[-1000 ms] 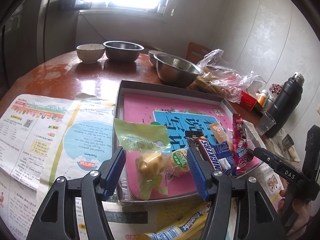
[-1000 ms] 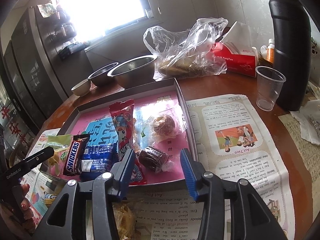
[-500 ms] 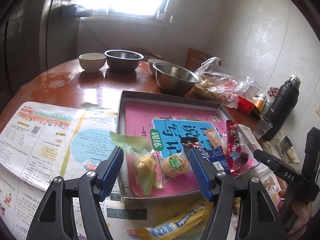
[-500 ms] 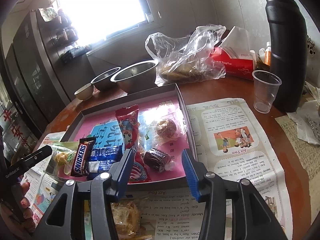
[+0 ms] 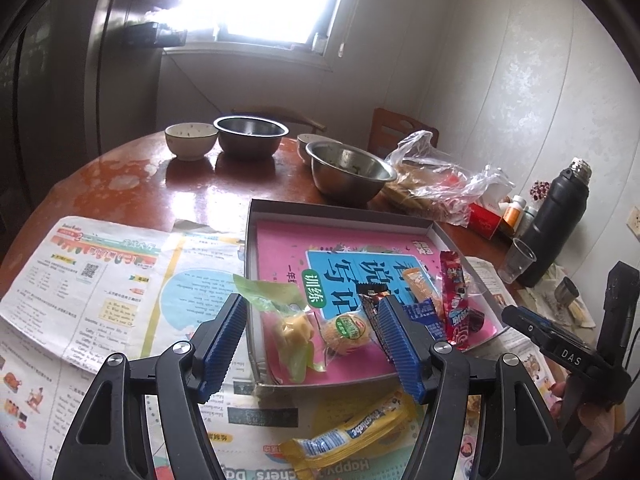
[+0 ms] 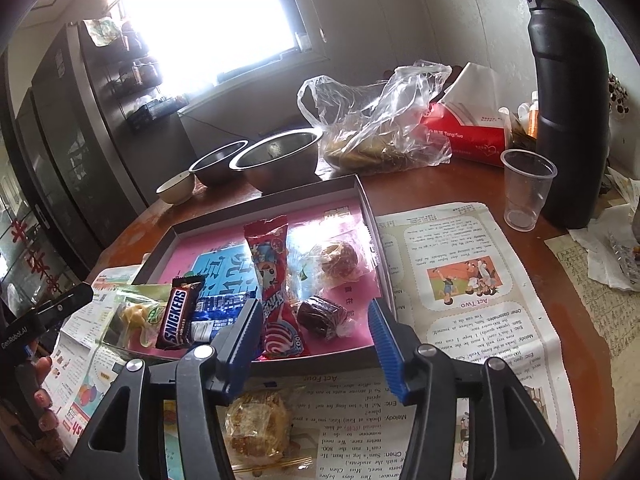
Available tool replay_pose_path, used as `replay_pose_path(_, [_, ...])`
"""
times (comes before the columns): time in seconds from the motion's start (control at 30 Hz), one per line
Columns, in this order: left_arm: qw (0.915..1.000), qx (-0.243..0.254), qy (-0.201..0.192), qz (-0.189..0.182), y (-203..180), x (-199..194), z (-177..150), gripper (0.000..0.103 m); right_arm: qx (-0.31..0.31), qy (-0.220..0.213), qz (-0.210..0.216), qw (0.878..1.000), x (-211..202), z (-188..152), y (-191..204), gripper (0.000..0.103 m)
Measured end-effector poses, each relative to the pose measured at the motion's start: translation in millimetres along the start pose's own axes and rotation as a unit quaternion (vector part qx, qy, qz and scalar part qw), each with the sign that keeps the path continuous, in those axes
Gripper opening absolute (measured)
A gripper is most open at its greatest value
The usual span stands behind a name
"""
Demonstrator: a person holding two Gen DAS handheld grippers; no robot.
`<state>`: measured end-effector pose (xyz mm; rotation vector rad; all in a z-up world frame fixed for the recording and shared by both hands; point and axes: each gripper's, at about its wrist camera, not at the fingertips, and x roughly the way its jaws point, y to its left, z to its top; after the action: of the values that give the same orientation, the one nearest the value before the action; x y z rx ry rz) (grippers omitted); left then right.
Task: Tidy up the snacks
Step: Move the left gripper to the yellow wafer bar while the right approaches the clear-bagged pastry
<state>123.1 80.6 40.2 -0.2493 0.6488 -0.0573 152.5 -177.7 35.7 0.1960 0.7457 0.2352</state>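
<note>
A shallow grey box (image 5: 340, 210) (image 6: 276, 196) with a pink sheet inside holds the snacks. A green-wrapped bag of yellow cakes (image 5: 296, 328) (image 6: 136, 312) lies in it, with a Snickers bar (image 6: 178, 314), a blue wafer pack (image 6: 216, 314), a red candy pack (image 6: 272, 280), a dark wrapped cake (image 6: 320, 316) and a clear-wrapped bun (image 6: 338, 258). My left gripper (image 5: 316, 340) is open and empty above the box's near edge. My right gripper (image 6: 316, 344) is open and empty above the near edge too. A yellow-blue bar (image 5: 352, 432) and a wrapped pastry (image 6: 256, 424) lie on the newspaper outside the box.
Newspapers (image 5: 100, 280) (image 6: 460, 288) cover the round wooden table. Steel bowls (image 5: 348, 172) (image 5: 250, 136) and a ceramic bowl (image 5: 191, 140) stand behind the box. A plastic bag (image 6: 380, 120), red tissue pack (image 6: 464, 136), clear cup (image 6: 524, 188) and black flask (image 6: 568, 108) stand at the right.
Both grippers have pulled back and up from the box, still open. The snacks in the box have not moved.
</note>
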Motion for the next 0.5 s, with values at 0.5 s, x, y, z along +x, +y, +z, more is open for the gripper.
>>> replay_pose_path(0.5, [0.9971,0.075,0.01,-0.009,-25.4,-24.9,-10.9,0.078,-0.004,-0.002,0.016,1.0,-15.2,-7.9,4.8,0.057])
